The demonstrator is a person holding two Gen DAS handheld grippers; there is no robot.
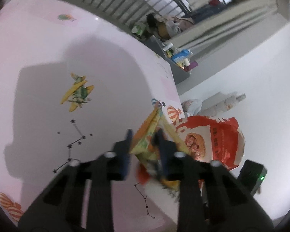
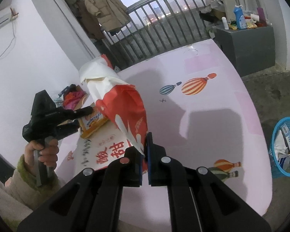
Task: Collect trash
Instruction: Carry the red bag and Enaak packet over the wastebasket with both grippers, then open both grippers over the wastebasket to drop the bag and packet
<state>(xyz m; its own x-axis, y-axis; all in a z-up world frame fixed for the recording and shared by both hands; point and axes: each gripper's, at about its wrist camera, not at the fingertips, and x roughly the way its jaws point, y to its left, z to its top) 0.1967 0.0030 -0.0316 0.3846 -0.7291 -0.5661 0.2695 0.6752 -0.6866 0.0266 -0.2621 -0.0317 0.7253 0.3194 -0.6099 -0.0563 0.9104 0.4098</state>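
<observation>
A yellow and orange snack wrapper sits between the blue pads of my left gripper, which is shut on it above the near corner of the pink table. Just right of it stands a red and white paper bag. In the right wrist view my right gripper is shut on the lower edge of that paper bag, which rises crumpled above the table. The left gripper, held by a hand, has the wrapper at the bag's left side.
A blue basket with several pieces of trash stands on the floor right of the table. A grey cabinet with bottles stands behind it by the railing. Balloons and stars are printed on the tablecloth.
</observation>
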